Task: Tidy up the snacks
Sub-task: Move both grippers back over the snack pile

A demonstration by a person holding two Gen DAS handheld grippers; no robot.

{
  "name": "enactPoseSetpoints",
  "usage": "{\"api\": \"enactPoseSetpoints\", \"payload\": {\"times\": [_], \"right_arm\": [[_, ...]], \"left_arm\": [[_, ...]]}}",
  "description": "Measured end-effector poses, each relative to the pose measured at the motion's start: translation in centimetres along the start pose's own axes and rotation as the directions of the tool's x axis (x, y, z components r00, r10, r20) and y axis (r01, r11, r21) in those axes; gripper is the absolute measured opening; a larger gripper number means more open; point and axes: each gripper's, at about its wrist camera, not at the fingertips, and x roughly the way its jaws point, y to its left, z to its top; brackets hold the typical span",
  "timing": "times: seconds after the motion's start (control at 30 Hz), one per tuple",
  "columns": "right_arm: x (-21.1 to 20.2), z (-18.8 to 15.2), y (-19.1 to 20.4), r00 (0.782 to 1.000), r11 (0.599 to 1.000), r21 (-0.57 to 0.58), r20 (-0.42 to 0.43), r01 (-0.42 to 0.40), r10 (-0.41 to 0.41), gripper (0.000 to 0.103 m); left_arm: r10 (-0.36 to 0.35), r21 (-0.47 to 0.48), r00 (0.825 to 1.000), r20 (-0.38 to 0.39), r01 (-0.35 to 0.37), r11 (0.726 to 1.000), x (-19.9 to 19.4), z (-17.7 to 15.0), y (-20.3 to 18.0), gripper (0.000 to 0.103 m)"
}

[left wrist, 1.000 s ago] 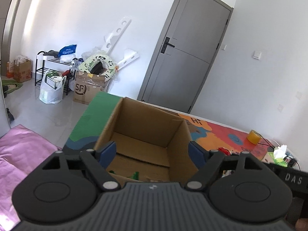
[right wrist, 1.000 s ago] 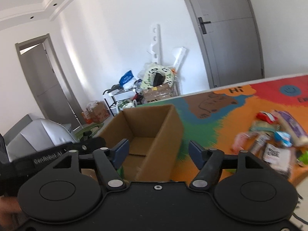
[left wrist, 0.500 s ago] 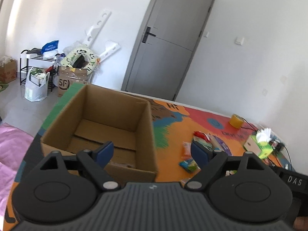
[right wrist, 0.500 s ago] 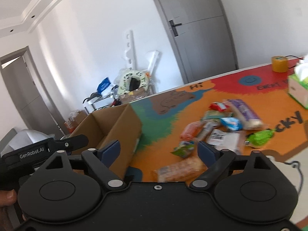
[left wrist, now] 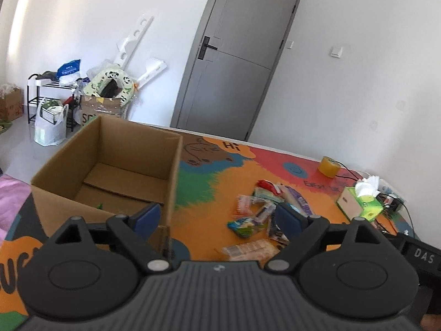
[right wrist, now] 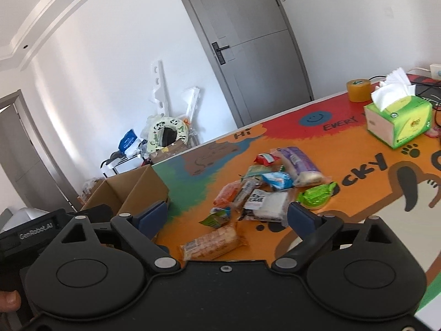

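Both grippers held above the colourful table mat, jaws spread wide and holding nothing.

The left gripper (left wrist: pixel 217 216) hovers by the right wall of the open cardboard box (left wrist: pixel 115 171) — a small green item shows on the box floor. The snack pile (right wrist: pixel 264 190) lies loose on the orange part of the mat (right wrist: pixel 358 182), well apart from the box; the right gripper (right wrist: pixel 227 219) hangs just over a biscuit packet (right wrist: pixel 210 242) at its near edge. A green tissue box (right wrist: pixel 398 120) and a tape roll (right wrist: pixel 358 89) stand beyond.
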Motion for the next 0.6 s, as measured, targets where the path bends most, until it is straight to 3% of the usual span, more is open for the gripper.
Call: {"api": "enactPoseSetpoints", "payload": {"times": [0.2,0.47,0.6], "right_arm": [[0.0,0.0,-1.6,1.000,0.999,0.024,-0.004,0.025,-0.025,0.095],[0.3,-0.6,-4.0,0.998,0.997,0.048,-0.014,0.067,-0.067,0.094],[0.6,-0.8,-5.3,0.996,0.994,0.066,-0.018,0.084,-0.083,0.092]], "left_arm": [[-0.017,0.022,1.000,0.012,0.017,1.000,0.4,-0.7,-1.7,0.089],[-0.076,0.072,0.996,-0.050,0.080,0.994,2.5,-2.0,-4.0,0.089],[-0.142,0.061,0.985,-0.094,0.148,0.987,3.9,-2.9,-4.9,0.089]]}}
